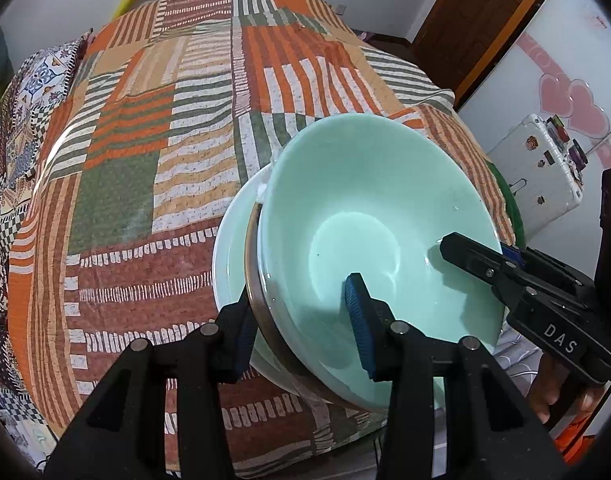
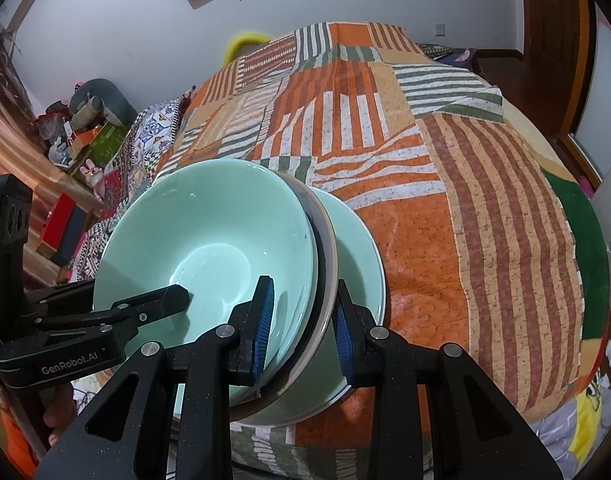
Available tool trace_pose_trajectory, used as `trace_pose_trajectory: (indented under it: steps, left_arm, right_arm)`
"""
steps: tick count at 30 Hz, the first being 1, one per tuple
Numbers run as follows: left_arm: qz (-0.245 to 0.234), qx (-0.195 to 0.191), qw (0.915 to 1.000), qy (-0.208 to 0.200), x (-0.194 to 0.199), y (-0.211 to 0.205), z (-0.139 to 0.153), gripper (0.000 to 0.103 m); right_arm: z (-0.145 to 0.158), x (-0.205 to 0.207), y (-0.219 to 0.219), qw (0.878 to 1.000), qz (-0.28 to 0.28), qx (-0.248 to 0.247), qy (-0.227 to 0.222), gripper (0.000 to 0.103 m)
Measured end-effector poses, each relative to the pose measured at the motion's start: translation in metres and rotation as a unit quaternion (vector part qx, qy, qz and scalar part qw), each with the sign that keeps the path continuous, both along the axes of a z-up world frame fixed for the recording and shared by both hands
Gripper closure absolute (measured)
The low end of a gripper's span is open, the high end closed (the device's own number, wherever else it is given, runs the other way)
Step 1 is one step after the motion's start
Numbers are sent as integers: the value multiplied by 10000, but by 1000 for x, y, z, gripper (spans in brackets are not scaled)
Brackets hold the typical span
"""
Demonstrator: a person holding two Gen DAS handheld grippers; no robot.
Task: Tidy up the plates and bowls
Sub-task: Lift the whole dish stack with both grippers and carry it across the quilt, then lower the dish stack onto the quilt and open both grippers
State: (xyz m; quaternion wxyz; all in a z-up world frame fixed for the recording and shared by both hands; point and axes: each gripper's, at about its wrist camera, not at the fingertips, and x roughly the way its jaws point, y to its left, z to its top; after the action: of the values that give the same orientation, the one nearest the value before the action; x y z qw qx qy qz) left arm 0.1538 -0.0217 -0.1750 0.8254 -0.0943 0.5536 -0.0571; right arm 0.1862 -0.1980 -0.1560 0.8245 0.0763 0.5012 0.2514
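Note:
A mint-green bowl [image 1: 365, 208] [image 2: 209, 232] sits nested in a metal-rimmed bowl [image 1: 252, 264] [image 2: 329, 240], tilted over a patchwork quilt [image 1: 145, 160] [image 2: 465, 200]. My left gripper [image 1: 301, 324] is shut on their near rim, one pad inside the green bowl and one outside the metal rim. My right gripper [image 2: 303, 324] clamps the opposite rim the same way. Each gripper shows in the other's view: the right gripper [image 1: 465, 256], the left gripper [image 2: 161, 304]. Below the pair lies a pale green plate [image 1: 227, 252] [image 2: 361, 256]; whether the stack touches it I cannot tell.
The quilt covers a bed that fills both views. A white cupboard with pink hearts [image 1: 565, 80], a stickered white box [image 1: 545, 168] and a wooden door [image 1: 465, 20] stand to the right. Cluttered toys and boxes [image 2: 85, 132] sit left. A person's hand [image 1: 553, 392] holds the right gripper.

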Motion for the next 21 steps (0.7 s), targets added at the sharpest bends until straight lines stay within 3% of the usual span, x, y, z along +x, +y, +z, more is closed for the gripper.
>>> trace_pose_trajectory:
  steps: [7,15,19,21]
  left_arm:
    - [-4,2,10000,-23,1,0,-3,60]
    - [62,-136,9999,-9,-2,3,-6,60]
    - [161,163,9995,-208,-7,6,2,61]
    - [184,113,9994,-281,-13,12,7,60]
  right_arm:
    - [-1,0,2,10000,41,-61,-26,77]
    - [-4,-2,5,9998,153,-28,-124,68]
    - [-3,-3,3,9997,172,11,-153,68]
    - [1,-5,1,9997,124,35,-213,66]
